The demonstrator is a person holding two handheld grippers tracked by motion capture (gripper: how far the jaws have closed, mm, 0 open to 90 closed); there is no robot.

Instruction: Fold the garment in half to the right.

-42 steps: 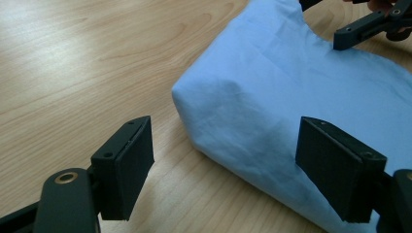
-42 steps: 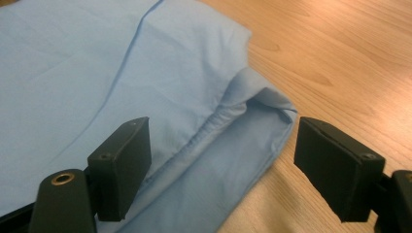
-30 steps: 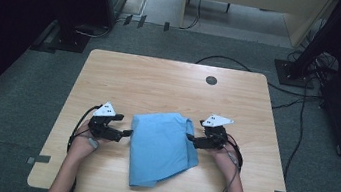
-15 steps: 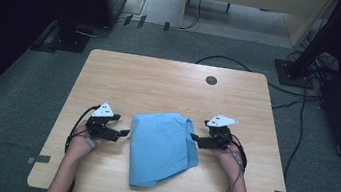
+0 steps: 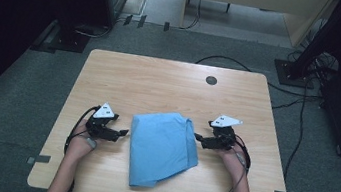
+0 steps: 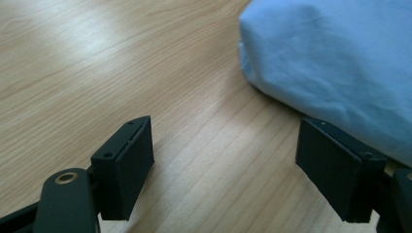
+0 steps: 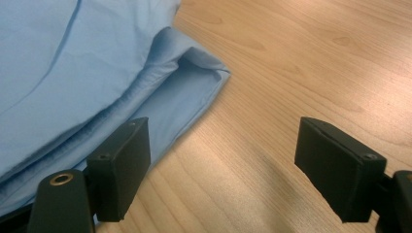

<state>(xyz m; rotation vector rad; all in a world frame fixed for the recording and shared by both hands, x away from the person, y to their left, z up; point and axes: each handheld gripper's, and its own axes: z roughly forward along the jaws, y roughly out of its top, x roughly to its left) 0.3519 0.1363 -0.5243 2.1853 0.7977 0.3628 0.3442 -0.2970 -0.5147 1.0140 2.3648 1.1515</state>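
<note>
A folded light-blue cloth [image 5: 161, 145] lies on the near half of the wooden table [image 5: 160, 84]. My left gripper [image 5: 123, 133] rests just left of it, jaws open and pointing at its left edge. In the left gripper view my left gripper [image 6: 233, 165] has bare wood between its jaws, with the cloth [image 6: 335, 63] ahead and to the right. My right gripper [image 5: 198, 138] sits at the cloth's right edge, also open. In the right gripper view my right gripper [image 7: 228, 165] spans bare wood, and the cloth [image 7: 82, 73] with its folded corner lies beside the left jaw.
A dark round grommet [image 5: 211, 80] sits in the table's far right part. Black cables [image 5: 303, 109] run over the grey carpet to the right of the table. Dark equipment stands at both back corners.
My right gripper has drawn back slightly to the right, off the cloth's edge. The left gripper and the cloth lie as before.
</note>
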